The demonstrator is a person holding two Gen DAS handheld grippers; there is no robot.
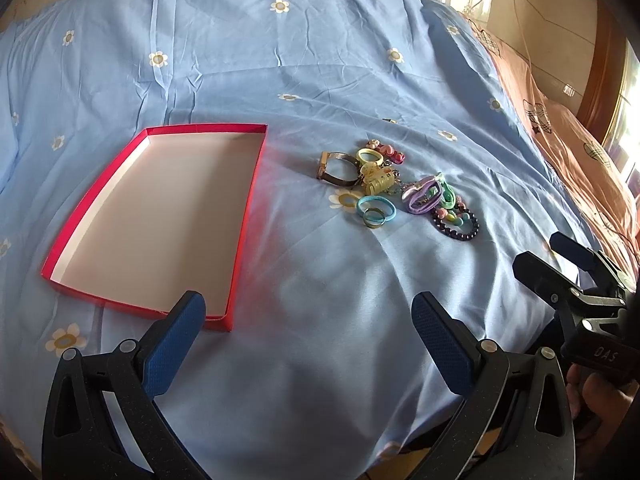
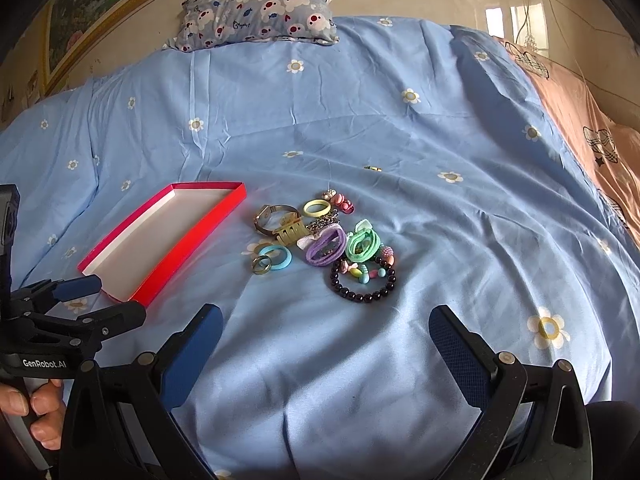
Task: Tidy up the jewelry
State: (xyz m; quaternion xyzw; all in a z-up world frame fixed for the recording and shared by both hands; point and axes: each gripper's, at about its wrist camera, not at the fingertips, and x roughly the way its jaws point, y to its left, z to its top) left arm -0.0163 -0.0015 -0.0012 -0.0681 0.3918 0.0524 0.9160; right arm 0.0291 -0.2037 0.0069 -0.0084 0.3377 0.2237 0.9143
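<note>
So on my feeds both grippers are hovering over the blue bedsheet point(image 2: 360, 128) with nothing in them. Left gripper point(image 1: 308, 344) has its jaws spread wide, right gripper point(image 2: 326, 356) same deal. The jewelry pile point(image 2: 324, 248) sits on the sheet just right of the red box point(image 1: 156, 216), not touching it. Box lies flat, looks bare inside. Dark bead bracelet point(image 2: 363, 280) is at the near edge of the pile.
</note>
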